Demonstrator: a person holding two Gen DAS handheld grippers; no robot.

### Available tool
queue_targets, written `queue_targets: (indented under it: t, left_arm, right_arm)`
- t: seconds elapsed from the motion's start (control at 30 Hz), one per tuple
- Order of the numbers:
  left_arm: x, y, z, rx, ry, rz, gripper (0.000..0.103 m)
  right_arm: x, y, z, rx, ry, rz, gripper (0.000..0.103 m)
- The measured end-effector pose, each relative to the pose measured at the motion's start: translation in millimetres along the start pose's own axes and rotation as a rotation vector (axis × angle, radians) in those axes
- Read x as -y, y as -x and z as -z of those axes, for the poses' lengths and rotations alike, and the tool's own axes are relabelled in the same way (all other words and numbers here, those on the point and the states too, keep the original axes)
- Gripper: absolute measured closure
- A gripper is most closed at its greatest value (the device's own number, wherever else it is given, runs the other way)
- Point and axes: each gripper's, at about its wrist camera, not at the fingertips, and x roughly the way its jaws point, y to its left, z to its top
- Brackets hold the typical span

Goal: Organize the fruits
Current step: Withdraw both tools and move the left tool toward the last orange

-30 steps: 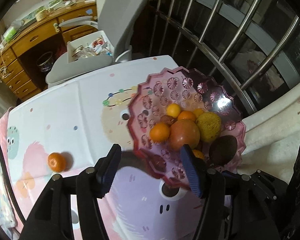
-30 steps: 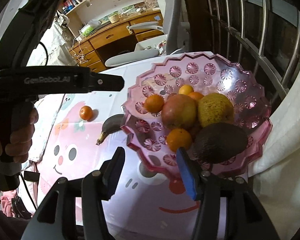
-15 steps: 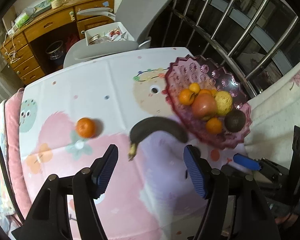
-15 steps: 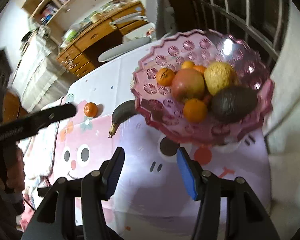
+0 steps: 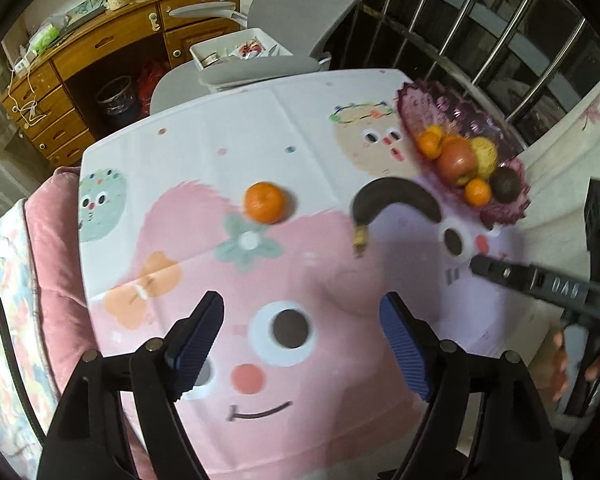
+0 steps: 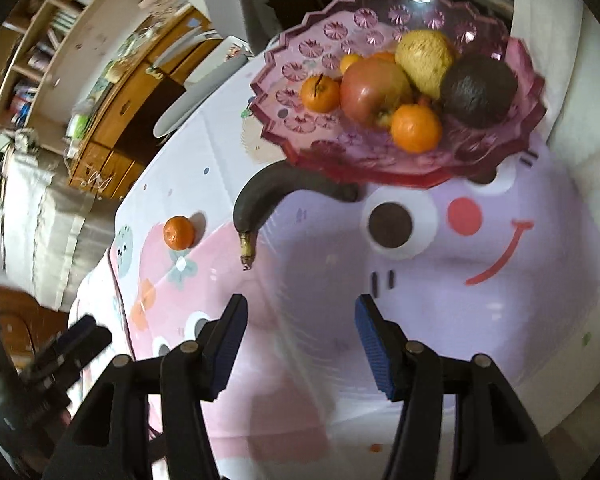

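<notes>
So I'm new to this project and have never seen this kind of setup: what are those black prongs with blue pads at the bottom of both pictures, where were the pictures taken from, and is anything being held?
There is no robot here. A person holds a two-finger tool in each hand, and a fisheye camera on each looks forward along its fingers. The prongs you see are the left gripper in one picture and the right gripper in the other. Both sets of jaws are opening, with nothing between them, so nothing is held.

Below them is a table under a cartoon-printed tablecloth. On it stands a pink bowl holding an apple, small oranges, a yellow fruit and a dark one. Outside the bowl lie a blackened banana, its far end hidden under the rim, and a loose orange alone on the cloth.

At the right edge of the left picture you see the other tool from the side.
</notes>
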Motion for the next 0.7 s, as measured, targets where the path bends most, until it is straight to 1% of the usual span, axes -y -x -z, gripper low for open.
queue_targets:
  t: [0.17, 0.23, 0.33, 0.43, 0.53, 0.6, 0.7]
  left_arm:
    - [-33, -15, 0, -0.025, 0.016, -0.013, 0.022]
    - [-42, -22, -2, -0.026, 0.033, -0.011, 0.019]
    - [-54, -37, -8, -0.014, 0.054, -0.013, 0.018]
    - [-63, -53, -14, 0.004, 0.083, -0.005, 0.018]
    - [-69, -72, -20, -0.003, 0.121, 0.01, 0.018]
    - [-69, -82, -24, -0.007, 0.124, 0.015, 0.018]
    - [-67, -95, -28, 0.008, 0.107, 0.008, 0.018]
  right_arm:
    - [-22, -23, -6, -0.019, -0.058, 0.008, 0.043]
    - [-28, -33, -10, -0.029, -0.082, 0.007, 0.041]
    - [-35, -51, -18, -0.043, -0.115, 0.015, 0.04]
    - [-43, -72, -32, -0.049, -0.143, 0.061, 0.04]
    - [-49, -86, -43, -0.033, -0.156, 0.134, 0.04]
    - [-54, -95, -50, -0.024, -0.168, 0.137, 0.04]
    - [-60, -102, -59, 0.001, -0.171, 0.15, 0.04]
